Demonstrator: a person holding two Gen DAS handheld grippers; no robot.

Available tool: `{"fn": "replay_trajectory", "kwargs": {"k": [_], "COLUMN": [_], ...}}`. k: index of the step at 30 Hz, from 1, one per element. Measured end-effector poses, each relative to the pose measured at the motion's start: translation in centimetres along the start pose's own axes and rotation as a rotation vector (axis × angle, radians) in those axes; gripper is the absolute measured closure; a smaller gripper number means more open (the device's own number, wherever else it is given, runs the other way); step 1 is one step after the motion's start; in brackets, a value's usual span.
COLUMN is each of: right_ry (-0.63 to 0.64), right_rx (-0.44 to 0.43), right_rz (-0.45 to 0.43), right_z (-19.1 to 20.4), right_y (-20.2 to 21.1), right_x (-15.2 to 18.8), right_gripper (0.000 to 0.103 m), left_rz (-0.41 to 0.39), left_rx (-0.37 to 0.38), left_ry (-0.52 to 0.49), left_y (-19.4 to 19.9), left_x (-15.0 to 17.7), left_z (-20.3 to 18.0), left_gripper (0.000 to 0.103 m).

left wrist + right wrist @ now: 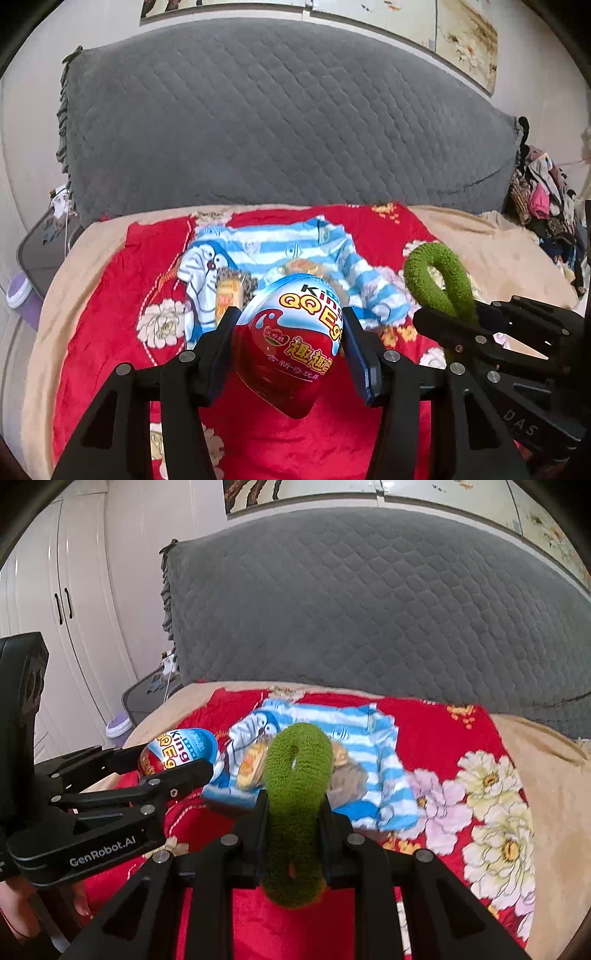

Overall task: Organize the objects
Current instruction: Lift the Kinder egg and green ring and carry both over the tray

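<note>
Both grippers are up off the bed and pitched down toward it, side by side, each carrying something. Left gripper [288,332]: jaws about half spread, pads clamped on either flank of the toy egg [291,343], a red-and-white plastic egg with "QQ Egg" lettering; its white cap points away from the camera and its red end hangs toward the gripper body, clear of the bedding. Right gripper [293,812]: jaws pinched almost fully together on the green fuzzy loop [295,805], a plush ring squeezed flat between the pads, with its free end arching up and forward past the fingertips and its lower end bulging out behind them. In the left wrist view the right gripper sits just to the right of the left one, at about the same height, with the green loop sticking up from it; in the right wrist view the left gripper comes in from the left with the egg at its tip. A bit of the person's hand [22,915] shows below the left gripper's body at the bottom left edge. Ahead of and below both sets of fingertips lies a blue-and-white striped cartoon shirt [280,251] spread on a red floral blanket [110,332], with a couple of snack packets [251,768] on the shirt, partly hidden behind the loop. Beyond the blanket, a grey quilted headboard cover [280,118] fills the background.
</note>
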State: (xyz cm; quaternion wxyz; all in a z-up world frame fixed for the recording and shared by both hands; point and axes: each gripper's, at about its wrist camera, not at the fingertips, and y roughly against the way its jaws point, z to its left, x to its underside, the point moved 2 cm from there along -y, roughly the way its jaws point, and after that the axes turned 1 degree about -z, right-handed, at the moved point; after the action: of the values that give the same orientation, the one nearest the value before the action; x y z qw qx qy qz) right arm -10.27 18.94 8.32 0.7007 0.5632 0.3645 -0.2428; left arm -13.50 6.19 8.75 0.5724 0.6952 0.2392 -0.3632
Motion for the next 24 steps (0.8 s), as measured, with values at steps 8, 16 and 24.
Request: {"fn": "replay_trajectory", "kwargs": {"k": [8, 16, 24], "right_ry": [0.004, 0.002, -0.003], "right_rx": [0.002, 0.0, 0.007], "right_rz": [-0.006, 0.011, 0.028], "right_z": [-0.5, -1.4, -2.1], "right_y": [-1.0, -3.5, -6.3], "right_x": [-2.1, -3.2, -3.1], "right_gripper": [0.08, 0.08, 0.08], "left_rz": [0.002, 0.011, 0.024], "left_rx": [-0.006, -0.013, -0.019], "left_ry": [-0.017, -0.005, -0.009], "left_y": [-1.0, -3.2, -6.2], "left_x": [-1.8, -2.9, -3.1], "left_z": [-0.3, 0.4, 1.1], "left_gripper": [0.048, 0.048, 0.048]}}
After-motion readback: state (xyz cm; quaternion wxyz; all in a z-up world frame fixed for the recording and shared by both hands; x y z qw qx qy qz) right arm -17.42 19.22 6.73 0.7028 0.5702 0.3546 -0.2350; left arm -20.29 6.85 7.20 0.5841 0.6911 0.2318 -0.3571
